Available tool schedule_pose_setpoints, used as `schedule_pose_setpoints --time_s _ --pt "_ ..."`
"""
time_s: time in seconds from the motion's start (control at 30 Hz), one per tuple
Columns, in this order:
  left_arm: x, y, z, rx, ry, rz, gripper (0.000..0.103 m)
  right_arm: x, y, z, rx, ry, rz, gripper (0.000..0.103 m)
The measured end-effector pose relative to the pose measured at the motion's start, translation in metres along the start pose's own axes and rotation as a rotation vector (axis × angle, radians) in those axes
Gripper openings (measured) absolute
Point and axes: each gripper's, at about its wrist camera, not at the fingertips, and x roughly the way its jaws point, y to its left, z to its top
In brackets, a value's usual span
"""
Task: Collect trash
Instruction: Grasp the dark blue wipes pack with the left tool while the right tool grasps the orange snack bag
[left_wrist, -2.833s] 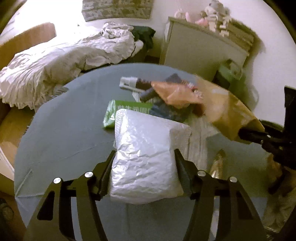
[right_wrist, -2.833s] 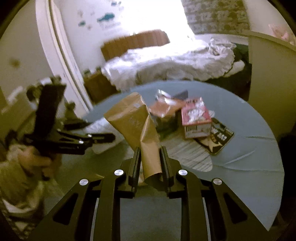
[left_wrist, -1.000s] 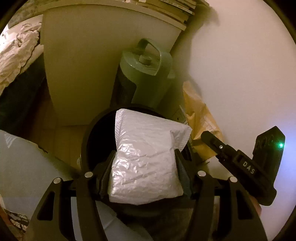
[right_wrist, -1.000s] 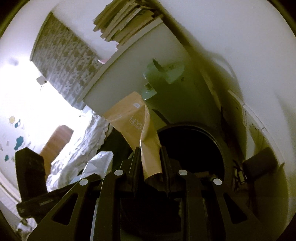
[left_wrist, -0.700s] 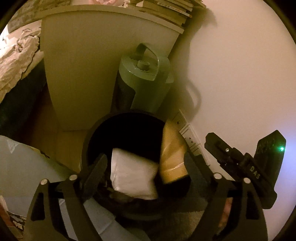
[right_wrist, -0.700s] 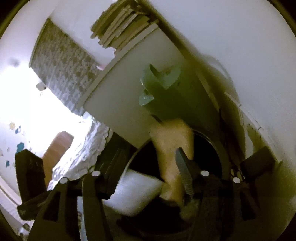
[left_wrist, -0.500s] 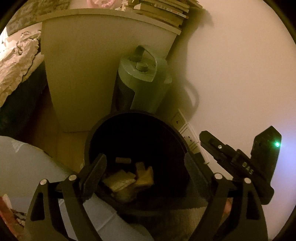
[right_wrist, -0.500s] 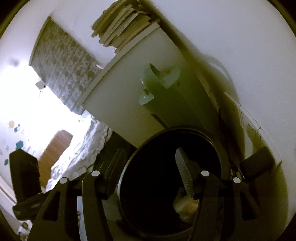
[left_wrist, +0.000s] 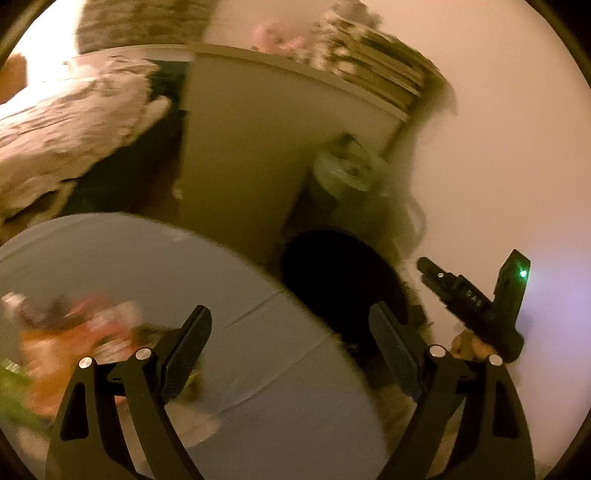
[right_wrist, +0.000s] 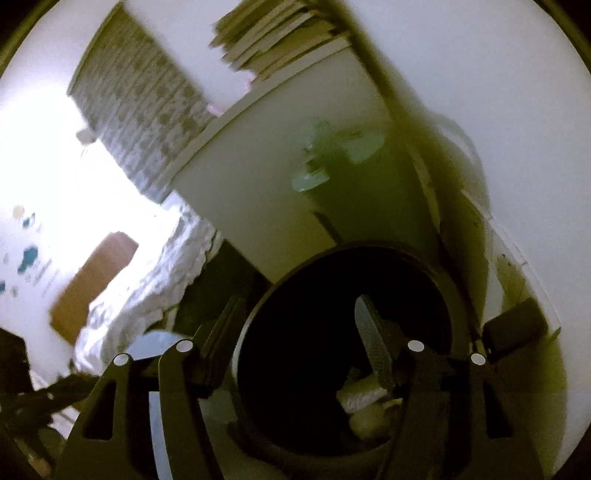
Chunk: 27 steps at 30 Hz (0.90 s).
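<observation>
A black bin (right_wrist: 343, 332) stands beside a white cabinet (left_wrist: 266, 147); pale trash (right_wrist: 360, 400), apparently packaging, lies inside. The right gripper (right_wrist: 295, 343) hangs over it, jaws opening, empty. The left gripper (left_wrist: 290, 343), released, tilts over the grey surface (left_wrist: 147, 266).

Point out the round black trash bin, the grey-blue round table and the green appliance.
Round black trash bin (right_wrist: 452, 291): right wrist view, rim.
Grey-blue round table (left_wrist: 184, 258): left wrist view, bare top.
Green appliance (left_wrist: 343, 170): left wrist view, top.
</observation>
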Motion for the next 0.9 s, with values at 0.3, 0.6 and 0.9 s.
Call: schedule_pose_setpoints --time_s 0.3,0.6,0.9 --pt "-0.07 0.114 -0.056 0.102 0.05 0.225 0.087 0.021 0.127 -0.053 -0.34 0.259 0.259 0.071" --pt "-0.069 0.171 -0.065 0.394 0.156 0.272 0.087 0.047 0.31 -0.136 -0.785 0.448 0.498 0.079" --pt "-0.041 0.173 -0.072 0.624 0.275 0.161 0.088 0.103 0.362 -0.182 -0.866 0.546 0.377 0.079"
